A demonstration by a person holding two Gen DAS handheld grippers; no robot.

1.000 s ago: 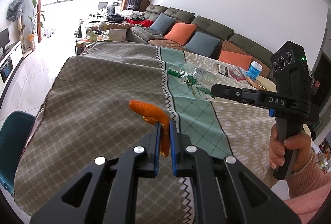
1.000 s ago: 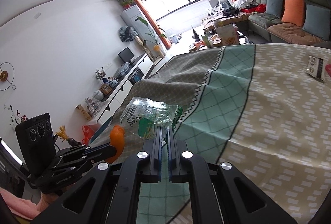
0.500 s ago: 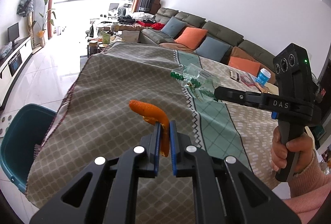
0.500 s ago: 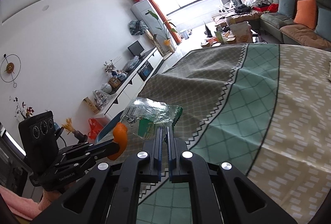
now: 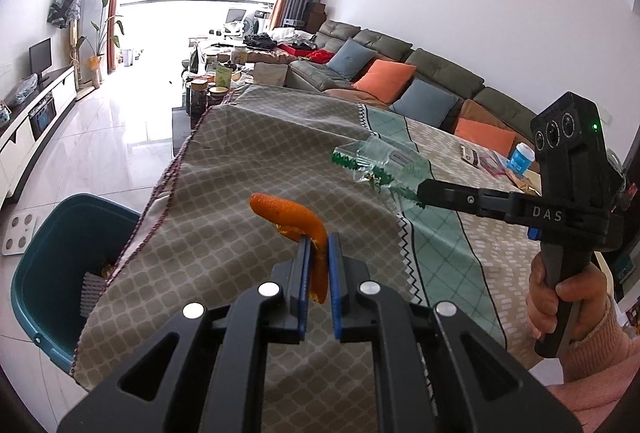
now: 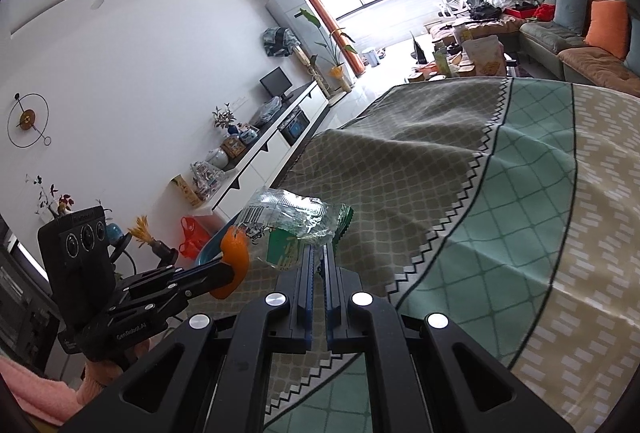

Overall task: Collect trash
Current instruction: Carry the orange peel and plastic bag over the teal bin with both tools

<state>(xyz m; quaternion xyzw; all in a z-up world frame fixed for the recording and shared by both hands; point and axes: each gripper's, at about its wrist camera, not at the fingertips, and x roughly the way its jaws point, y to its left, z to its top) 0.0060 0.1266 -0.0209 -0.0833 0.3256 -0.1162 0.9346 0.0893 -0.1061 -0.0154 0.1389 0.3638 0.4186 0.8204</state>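
— Pinching what in your left gripper (image 5: 319,247), exactly?

— A curled strip of orange peel (image 5: 296,219). My blue pads are clamped on its lower end; the upper part bends off to the left above the fingertips. How far down between the pads it reaches I cannot make out, since the fingers hide it.

— And the other hand?

— My right gripper (image 6: 317,253) is clenched on a clear plastic wrapper (image 6: 292,221) with green print and a barcode. It fans out just ahead of the tips. The pinched edge is buried between the pads, so I cannot tell how much is caught. From the left camera, that gripper comes in from the right, with my right hand (image 5: 568,297) on its handle and a pink sleeve (image 5: 596,365) cut off by the frame edge.

— Where is the bin?

— A teal bin (image 5: 52,245) stands on the floor, down and to the left of my left gripper, well apart from it. The patterned tablecloth (image 5: 224,193) hangs over its near side and hides part of the opening. Something lies inside, but it is too dark to name. From the right camera only a sliver of it shows behind the peel.

— Anything else?

— Far to the right beyond the wrapper, a blue-and-white cup (image 5: 522,157) and some flat packets rest on the cloth, too small to read.
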